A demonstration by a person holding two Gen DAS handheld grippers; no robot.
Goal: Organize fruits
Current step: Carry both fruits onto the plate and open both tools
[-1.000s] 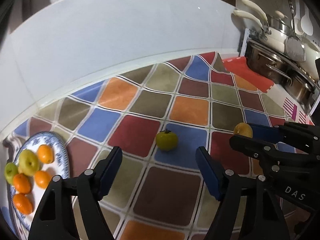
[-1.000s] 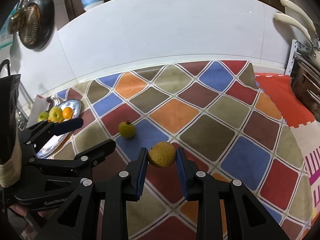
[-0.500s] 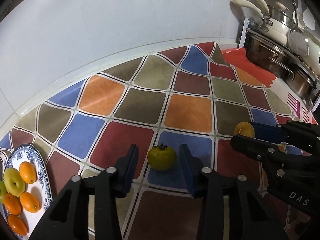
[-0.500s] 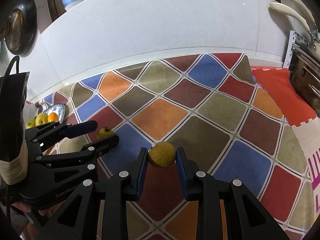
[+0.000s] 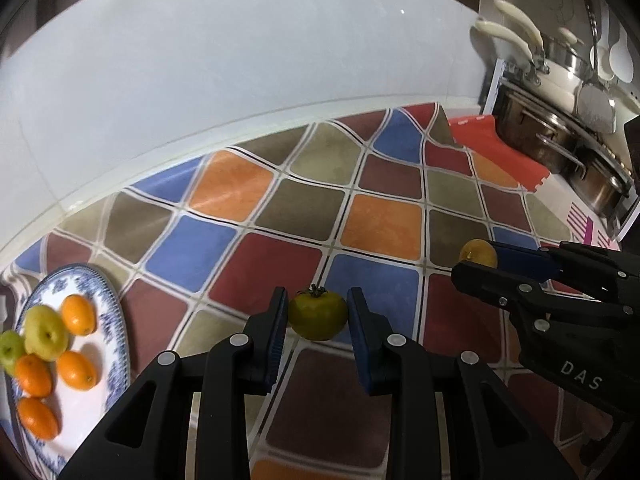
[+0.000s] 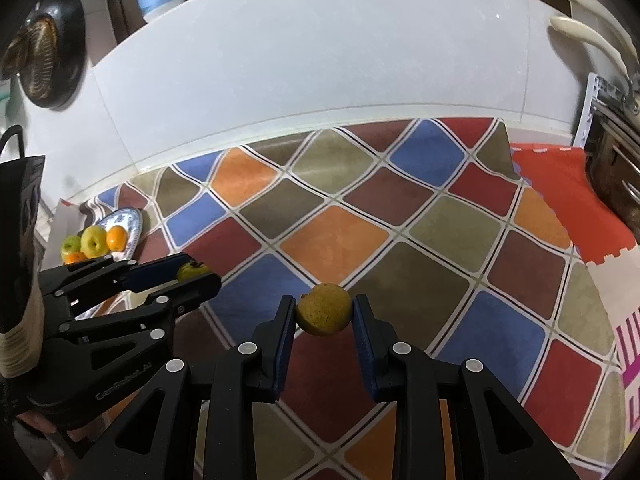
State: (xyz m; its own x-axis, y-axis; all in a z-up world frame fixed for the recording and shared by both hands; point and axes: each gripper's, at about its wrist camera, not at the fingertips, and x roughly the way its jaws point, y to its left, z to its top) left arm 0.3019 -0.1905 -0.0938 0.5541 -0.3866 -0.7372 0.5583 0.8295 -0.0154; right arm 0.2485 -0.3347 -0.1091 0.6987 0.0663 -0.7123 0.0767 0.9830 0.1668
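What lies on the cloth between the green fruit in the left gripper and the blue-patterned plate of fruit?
Nothing: in the left wrist view, only bare checked cloth lies between the green fruit and the plate.

This was a home kitchen. Ahead of the claws ran a counter covered by a diamond-patterned oilcloth (image 6: 360, 232) in orange, blue, red and olive, ending at a white tiled backsplash (image 6: 320, 60). Far right of the left claw stood stacked steel pots (image 5: 560, 140) with cream-handled pans (image 5: 516, 32) on top and hanging ladles and a spatula (image 5: 600, 96) beside them. To its left sat a blue-and-white china plate (image 5: 116, 312) with oranges and green apples. High to the left of the right claw a dark pan (image 6: 48, 60) hung on the wall.
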